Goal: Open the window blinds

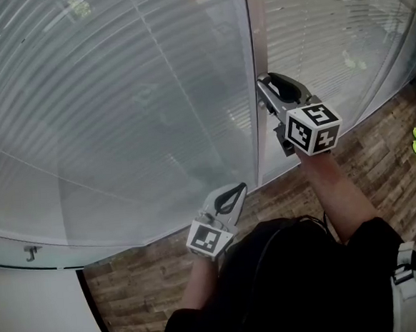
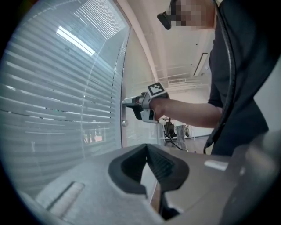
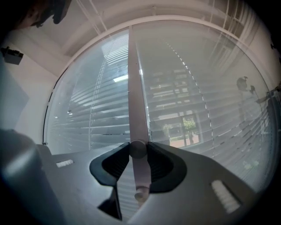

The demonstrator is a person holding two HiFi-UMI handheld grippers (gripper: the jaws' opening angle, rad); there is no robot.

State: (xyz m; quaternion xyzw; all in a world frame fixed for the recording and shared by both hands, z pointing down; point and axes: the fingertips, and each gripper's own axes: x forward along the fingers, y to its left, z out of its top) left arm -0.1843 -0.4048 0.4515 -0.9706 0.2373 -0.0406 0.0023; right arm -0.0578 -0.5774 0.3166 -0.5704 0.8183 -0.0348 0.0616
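Grip check: your right gripper [image 1: 262, 90] is clamped on the small round grey knob [image 3: 138, 149] of the upright grey window post [image 3: 135, 83], square-on, presumably so a wrist roll tilts the white slatted blinds [image 3: 193, 110] flanking its jaws; your left gripper [image 1: 233, 193], lower, jaws together, holds nothing.

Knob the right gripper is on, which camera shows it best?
The right gripper view: the knob sits dead centre, pinched by the right gripper on the window post. In the head view the gripper's body covers it. The left gripper view shows that gripper side-on at the post, the knob itself hidden.
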